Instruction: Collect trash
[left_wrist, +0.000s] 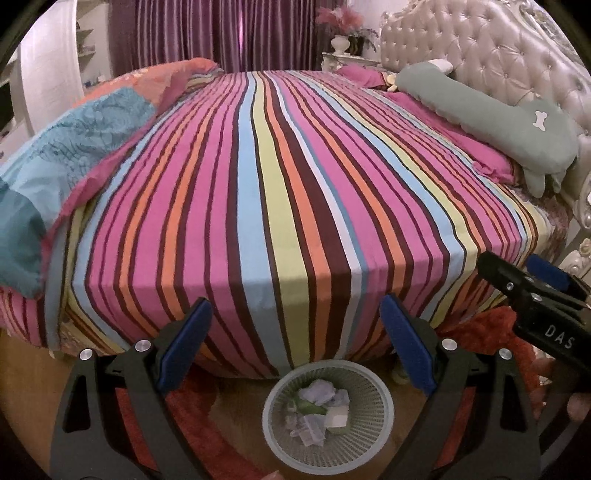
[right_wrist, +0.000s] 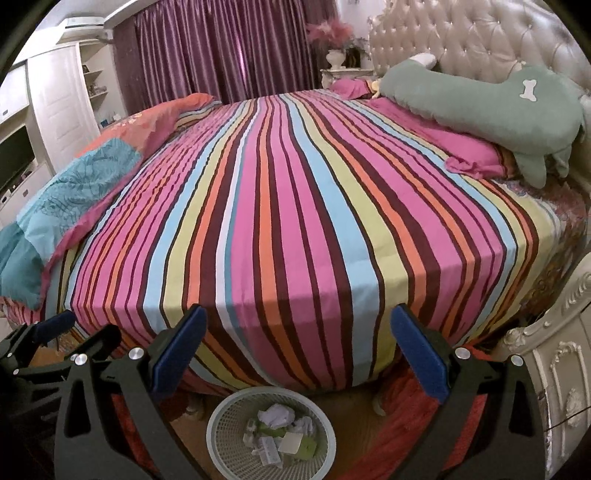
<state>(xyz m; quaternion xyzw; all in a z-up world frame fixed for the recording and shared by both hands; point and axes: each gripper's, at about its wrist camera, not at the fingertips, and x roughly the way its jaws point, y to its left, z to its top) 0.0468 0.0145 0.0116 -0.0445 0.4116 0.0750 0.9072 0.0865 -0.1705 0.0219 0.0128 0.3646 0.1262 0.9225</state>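
A pale mesh waste basket (left_wrist: 275, 435) stands on the floor at the foot of the striped bed (left_wrist: 280, 177). It holds crumpled white paper (left_wrist: 321, 391), green scraps and a pale card. In the right wrist view the basket (right_wrist: 218, 443) and its crumpled paper (right_wrist: 277, 413) sit low in the middle. My left gripper (left_wrist: 295, 343) is open and empty, above the basket. My right gripper (right_wrist: 295, 350) is open and empty, above the basket too. The right gripper also shows at the right edge of the left wrist view (left_wrist: 517, 273). The left gripper shows at the left edge of the right wrist view (right_wrist: 85, 332).
A blue and orange quilt (right_wrist: 74, 192) lies along the bed's left side. A green plush pillow (right_wrist: 491, 107) and pink pillows lie by the tufted headboard (right_wrist: 461, 33). A cream carved bed frame (right_wrist: 561, 369) stands at the right. A red rug (left_wrist: 207, 439) covers the floor.
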